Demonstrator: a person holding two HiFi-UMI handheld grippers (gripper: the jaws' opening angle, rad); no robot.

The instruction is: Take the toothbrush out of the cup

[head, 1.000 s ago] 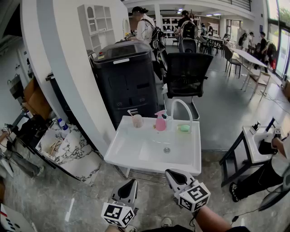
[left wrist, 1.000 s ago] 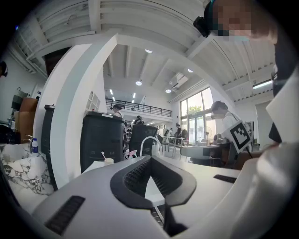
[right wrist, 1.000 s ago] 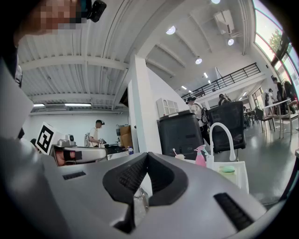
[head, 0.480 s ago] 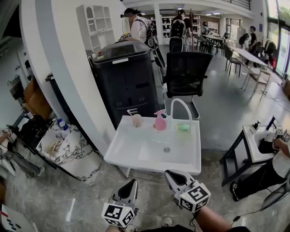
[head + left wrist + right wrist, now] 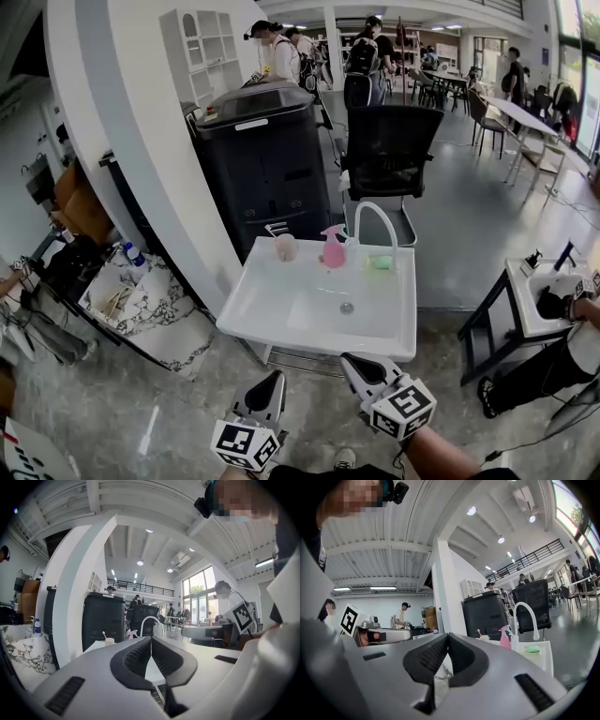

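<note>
- Head view: both grippers are held low at the bottom edge of the frame, in front of the white sink (image 5: 281, 323) and apart from it.
- Head view: the left gripper (image 5: 275, 378) and the right gripper (image 5: 351, 360) sit side by side and point toward the sink. The right one is nearer to the sink's front rim.
- Head view: the right forearm (image 5: 439, 456) enters from the lower right.
- Head view: the cup (image 5: 286, 248) stands on the back left corner of the sink. The toothbrush (image 5: 274, 231) is upright inside it, leaning left.
- Head view: a pink spray bottle (image 5: 333, 249) stands just right of the cup, beside the white faucet (image 5: 375, 217). A green soap bar (image 5: 380, 263) lies at the faucet's base.
- Left gripper view: the jaws are pressed together at the tips, with nothing between them. The left gripper (image 5: 151, 640) points level.
- Left gripper view: the cup (image 5: 109, 641) and toothbrush (image 5: 104, 634) appear far off, left of the jaw tips.
- Right gripper view: the jaws of the right gripper (image 5: 448, 637) are together and empty.
- Right gripper view: the cup (image 5: 485, 638), toothbrush (image 5: 478, 632) and spray bottle (image 5: 505, 637) lie well ahead, right of the tips.
</note>
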